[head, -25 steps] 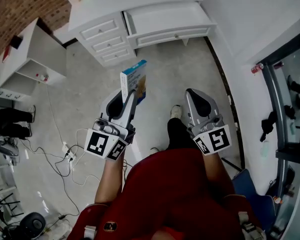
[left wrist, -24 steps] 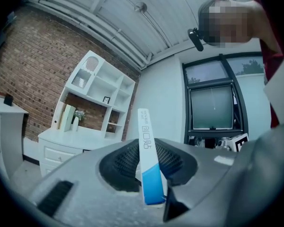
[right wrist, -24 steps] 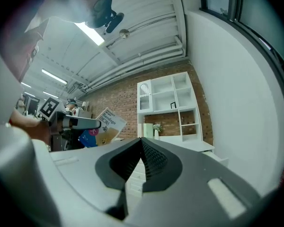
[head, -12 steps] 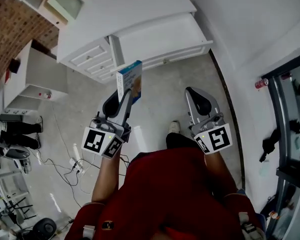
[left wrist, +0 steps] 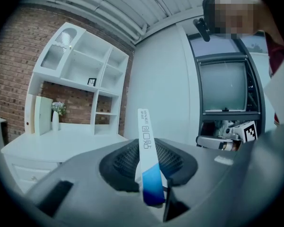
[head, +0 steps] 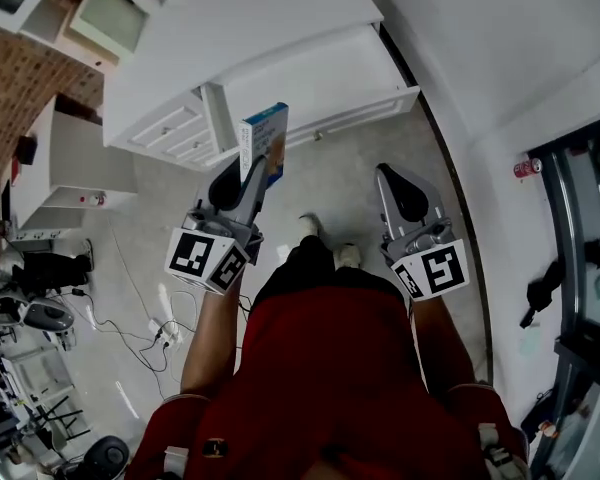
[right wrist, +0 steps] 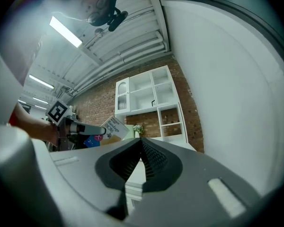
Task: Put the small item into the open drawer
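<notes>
Blue-and-white small box [head: 264, 140] stands upright, clamped in our left gripper's [head: 248, 173] fingers, near the open drawer [head: 365, 110] but not yet over it. We judge this the carrying step; next we reach past the drawer front and let go. The drawer looks empty. Our right gripper's [head: 400, 196] fingers are closed on nothing.

- The open drawer [head: 352, 114] shows a bare white inside, open to reach from above and over its front.
- Behind the drawer, the desk top [head: 260, 13] closes the back.
- Right of the drawer, the wall [head: 480, 48] stands close.
- Left of the drawer, a stack of small drawers [head: 170, 133] closes that side.
- Before the drawer, the floor [head: 355, 173] lies free.
</notes>
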{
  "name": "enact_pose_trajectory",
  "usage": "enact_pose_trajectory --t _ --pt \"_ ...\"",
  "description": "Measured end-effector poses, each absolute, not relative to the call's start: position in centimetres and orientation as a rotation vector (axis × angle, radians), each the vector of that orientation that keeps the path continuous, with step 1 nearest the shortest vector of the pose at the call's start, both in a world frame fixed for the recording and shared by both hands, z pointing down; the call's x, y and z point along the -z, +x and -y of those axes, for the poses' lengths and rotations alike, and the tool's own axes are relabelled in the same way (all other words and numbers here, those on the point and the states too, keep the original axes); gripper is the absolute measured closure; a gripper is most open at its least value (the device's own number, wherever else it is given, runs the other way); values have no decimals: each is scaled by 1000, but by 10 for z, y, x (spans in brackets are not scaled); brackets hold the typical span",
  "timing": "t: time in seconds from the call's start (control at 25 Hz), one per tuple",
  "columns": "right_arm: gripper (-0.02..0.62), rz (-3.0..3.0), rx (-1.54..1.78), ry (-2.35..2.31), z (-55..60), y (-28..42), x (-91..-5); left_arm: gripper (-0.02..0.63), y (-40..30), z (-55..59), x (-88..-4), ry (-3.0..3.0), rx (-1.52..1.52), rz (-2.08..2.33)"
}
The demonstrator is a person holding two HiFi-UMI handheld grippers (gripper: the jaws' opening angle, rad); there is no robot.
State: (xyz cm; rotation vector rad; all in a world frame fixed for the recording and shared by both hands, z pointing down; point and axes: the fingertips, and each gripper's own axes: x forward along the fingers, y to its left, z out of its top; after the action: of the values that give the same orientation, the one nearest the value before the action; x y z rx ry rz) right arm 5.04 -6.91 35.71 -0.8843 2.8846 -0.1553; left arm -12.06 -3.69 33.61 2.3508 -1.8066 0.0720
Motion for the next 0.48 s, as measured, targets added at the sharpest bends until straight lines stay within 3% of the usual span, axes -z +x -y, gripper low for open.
enact_pose_trajectory --t 0.48 --pt "583 -2892 104 -1066 148 22 -363 511 -153 155 -398 2400 -189 1636"
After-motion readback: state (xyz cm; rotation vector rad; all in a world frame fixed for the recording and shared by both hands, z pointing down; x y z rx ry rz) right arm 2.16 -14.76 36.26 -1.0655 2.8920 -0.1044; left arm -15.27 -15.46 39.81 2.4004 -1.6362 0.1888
